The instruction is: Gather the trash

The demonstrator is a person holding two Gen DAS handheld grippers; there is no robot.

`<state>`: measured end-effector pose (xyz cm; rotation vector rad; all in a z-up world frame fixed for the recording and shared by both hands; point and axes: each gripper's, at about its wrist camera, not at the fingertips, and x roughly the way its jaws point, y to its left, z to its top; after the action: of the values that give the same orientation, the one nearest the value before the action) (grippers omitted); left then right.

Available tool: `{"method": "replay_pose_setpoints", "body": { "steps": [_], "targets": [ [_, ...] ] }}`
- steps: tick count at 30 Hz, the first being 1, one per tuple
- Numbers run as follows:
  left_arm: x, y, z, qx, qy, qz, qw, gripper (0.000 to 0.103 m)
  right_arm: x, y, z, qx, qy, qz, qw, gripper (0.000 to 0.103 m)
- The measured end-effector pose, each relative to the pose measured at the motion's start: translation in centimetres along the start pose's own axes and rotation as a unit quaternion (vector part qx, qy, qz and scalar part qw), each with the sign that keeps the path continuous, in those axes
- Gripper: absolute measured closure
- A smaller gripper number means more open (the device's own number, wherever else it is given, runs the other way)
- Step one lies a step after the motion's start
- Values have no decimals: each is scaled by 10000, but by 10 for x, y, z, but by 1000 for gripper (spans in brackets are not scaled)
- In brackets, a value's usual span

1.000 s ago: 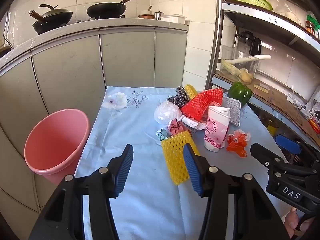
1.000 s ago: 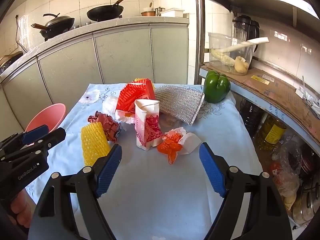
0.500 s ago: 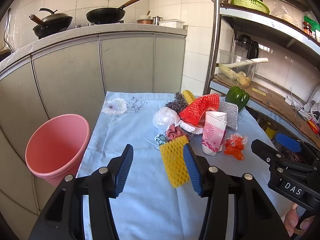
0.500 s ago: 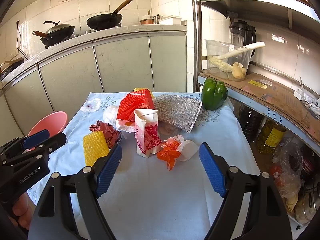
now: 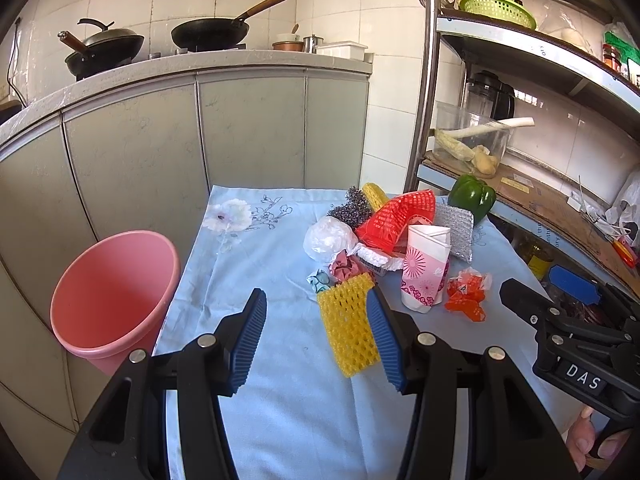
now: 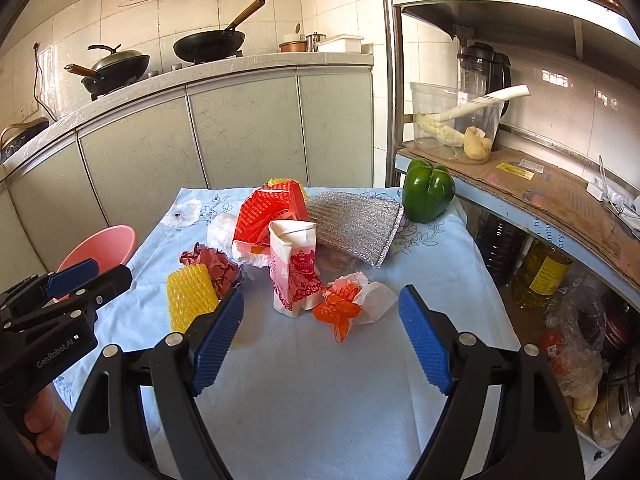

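Yellow foam net (image 5: 349,330) lies btwn open left tongs (image 5: 316,338), touching neither pad.

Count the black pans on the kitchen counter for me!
2. A lidded wok sits at the counter's left; an open frying pan with a long wooden handle sits to its right. Others may be hidden.

Both cameras ride low over the near end of the table (image 5: 260,248), looking forward between their own fingers toward the kitchen cabinets (image 6: 240,132). The left view sits further left and takes in the pink bin (image 5: 112,292); the right view reaches the shelf (image 6: 540,192). Both share the trash pile (image 6: 288,240).
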<state>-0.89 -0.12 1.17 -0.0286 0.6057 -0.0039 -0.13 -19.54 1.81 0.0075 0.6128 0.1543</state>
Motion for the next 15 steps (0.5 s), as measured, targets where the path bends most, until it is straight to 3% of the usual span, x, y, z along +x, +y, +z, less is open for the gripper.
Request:
{"method": "replay_pose_setpoints", "body": {
  "steps": [15],
  "targets": [
    [0,1,0,-14,0,-4,10000,52,0,1,-2,-9,5,-2,10000,23]
  ]
}}
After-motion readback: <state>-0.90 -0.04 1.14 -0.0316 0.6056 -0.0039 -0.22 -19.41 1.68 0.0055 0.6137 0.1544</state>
